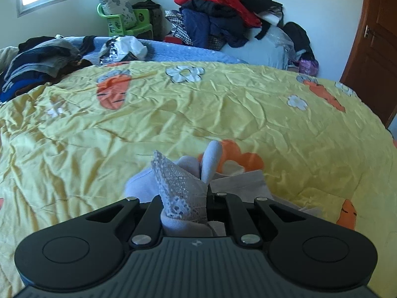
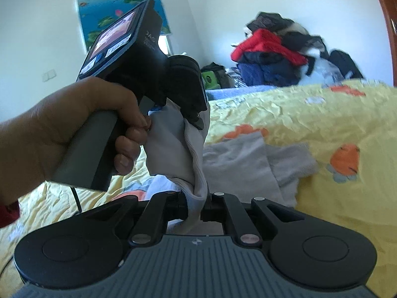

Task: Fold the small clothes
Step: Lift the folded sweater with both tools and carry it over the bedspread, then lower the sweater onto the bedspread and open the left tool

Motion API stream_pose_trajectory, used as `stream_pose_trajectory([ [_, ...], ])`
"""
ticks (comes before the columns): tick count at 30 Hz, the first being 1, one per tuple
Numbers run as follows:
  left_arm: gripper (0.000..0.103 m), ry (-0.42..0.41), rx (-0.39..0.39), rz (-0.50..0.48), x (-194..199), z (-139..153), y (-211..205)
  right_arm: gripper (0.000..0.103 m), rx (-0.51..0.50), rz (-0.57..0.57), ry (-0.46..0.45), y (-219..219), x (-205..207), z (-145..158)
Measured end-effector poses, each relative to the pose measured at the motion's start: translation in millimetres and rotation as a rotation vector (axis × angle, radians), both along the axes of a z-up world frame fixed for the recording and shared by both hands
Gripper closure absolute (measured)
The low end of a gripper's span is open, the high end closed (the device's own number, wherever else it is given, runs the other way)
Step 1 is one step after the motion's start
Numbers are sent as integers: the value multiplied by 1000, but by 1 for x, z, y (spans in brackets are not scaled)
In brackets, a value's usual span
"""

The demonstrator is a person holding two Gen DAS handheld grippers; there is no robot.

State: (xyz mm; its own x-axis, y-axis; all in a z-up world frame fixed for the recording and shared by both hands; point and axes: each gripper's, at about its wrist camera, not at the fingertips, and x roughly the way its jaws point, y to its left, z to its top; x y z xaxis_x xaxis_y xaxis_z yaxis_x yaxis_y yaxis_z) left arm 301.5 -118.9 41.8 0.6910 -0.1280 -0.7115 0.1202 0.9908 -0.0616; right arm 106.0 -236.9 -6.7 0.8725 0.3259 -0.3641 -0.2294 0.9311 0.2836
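Underwear (image 1: 183,188), pale lilac-white and soft, is pinched in both our tools at once. Our left tool (image 1: 207,200) has its jaws closed narrow on a bunched end, where a band of open lace (image 1: 178,183) stands up stiffly just ahead of the fingers and smooth knit folds bulge to either side. Our right tool (image 2: 196,204) is likewise clamped tight on a ribbed, elastic-looking edge of the same underwear (image 2: 173,149), which rises from its jaws in a twisted sling to the left tool (image 2: 196,119) above and ahead of it. A hand (image 2: 74,129) grips that tool's grey handle, and the garment hangs clear of the bed between the two.

Just beyond the right tool, a flat grey garment (image 2: 243,164) lies spread on the bedspread (image 1: 223,114), a shiny, crinkled yellow sheet printed with orange carrots and white flowers. Far ahead of both tools, a heap of clothes (image 1: 218,7) topped by something red is piled against the wall.
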Motion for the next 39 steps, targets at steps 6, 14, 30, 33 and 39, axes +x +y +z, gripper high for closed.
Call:
stream_pose_trajectory([
  [6, 96, 19, 19, -12, 6, -14, -23, 95, 125, -34, 69, -28, 11, -16],
  [14, 96, 19, 48, -33, 10, -22, -42, 95, 183, -61, 104, -41, 18, -28],
  [30, 87, 59, 37, -81, 20, -19, -60, 95, 346, -84, 195, -64, 25, -46],
  [33, 74, 38, -46, -100, 22, -4, -55, 95, 361, -88, 201, -65, 27, -48],
  [39, 22, -117, -36, -23, 9, 24, -39, 95, 407, -95, 213, -72, 28, -52],
])
